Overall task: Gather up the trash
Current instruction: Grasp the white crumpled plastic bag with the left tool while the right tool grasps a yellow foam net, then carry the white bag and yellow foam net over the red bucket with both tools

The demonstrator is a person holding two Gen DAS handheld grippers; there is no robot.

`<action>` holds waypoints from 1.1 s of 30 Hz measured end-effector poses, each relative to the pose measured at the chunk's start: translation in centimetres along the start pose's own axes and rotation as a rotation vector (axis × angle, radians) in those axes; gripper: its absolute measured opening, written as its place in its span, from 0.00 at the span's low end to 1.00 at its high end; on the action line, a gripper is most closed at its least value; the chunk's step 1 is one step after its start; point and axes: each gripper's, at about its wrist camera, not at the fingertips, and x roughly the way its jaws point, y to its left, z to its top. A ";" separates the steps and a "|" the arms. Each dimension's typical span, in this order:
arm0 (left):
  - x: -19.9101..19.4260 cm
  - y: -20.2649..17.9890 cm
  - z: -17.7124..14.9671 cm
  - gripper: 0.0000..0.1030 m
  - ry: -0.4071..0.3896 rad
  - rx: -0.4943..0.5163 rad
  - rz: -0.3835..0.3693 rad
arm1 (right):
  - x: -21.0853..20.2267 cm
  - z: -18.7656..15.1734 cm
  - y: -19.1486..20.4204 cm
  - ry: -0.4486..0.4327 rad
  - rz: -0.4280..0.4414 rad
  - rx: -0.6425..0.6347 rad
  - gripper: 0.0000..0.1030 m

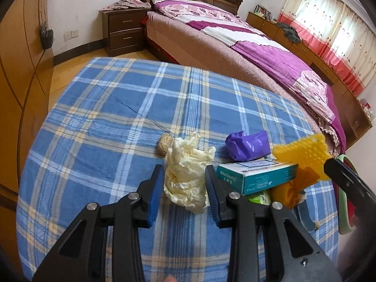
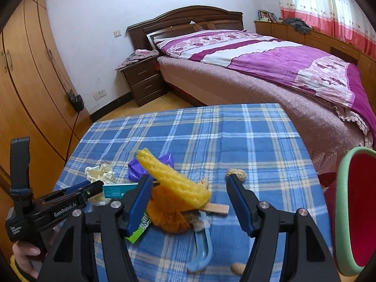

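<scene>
From my two wrist cameras, the biggest thing ahead is the bed point(image 2: 270, 70) with its purple and white quilt, standing beyond the surface point(image 1: 117, 117) I am working over, which wears a blue plaid cloth. A dark nightstand point(image 2: 145, 82) sits beside the headboard. At the surface's right edge I see a bin point(image 2: 352, 211) with a pale green rim and red inside.

The trash lies in a loose cluster near me. A teal box point(image 1: 256, 176) rests on its side, with a crumpled purple bag point(image 1: 246, 145) just behind it. A yellow mesh piece point(image 2: 174, 178) leans over an orange fuzzy wad point(image 2: 169, 213), and a flat wooden stick point(image 2: 217, 209) pokes out from under them. A green packet point(image 2: 138, 230) lies beneath the box's near end, and a light blue plastic piece point(image 2: 202, 253) lies nearest to me. A small tan ball point(image 1: 164, 145) sits just behind the crumpled cream paper point(image 1: 188, 176).

My left gripper point(image 1: 184, 185) has its jaws open on either side of the cream paper; I cannot tell whether the pads touch it. My right gripper point(image 2: 188, 202) has its jaws open wide around the yellow mesh and orange wad, with clear gaps on both sides.
</scene>
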 end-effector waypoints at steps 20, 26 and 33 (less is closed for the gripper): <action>1.0 0.7 -0.5 0.36 0.012 -0.064 -0.012 | -0.6 -0.6 0.4 -0.047 0.033 -0.044 0.11; 0.6 0.6 -0.9 0.27 -0.010 -0.075 -0.022 | -2.7 -0.7 0.7 -0.093 0.034 -0.054 0.11; -0.6 0.5 -1.6 0.20 -0.026 -0.080 -0.045 | -5.1 -1.1 0.0 -0.134 0.044 -0.031 0.11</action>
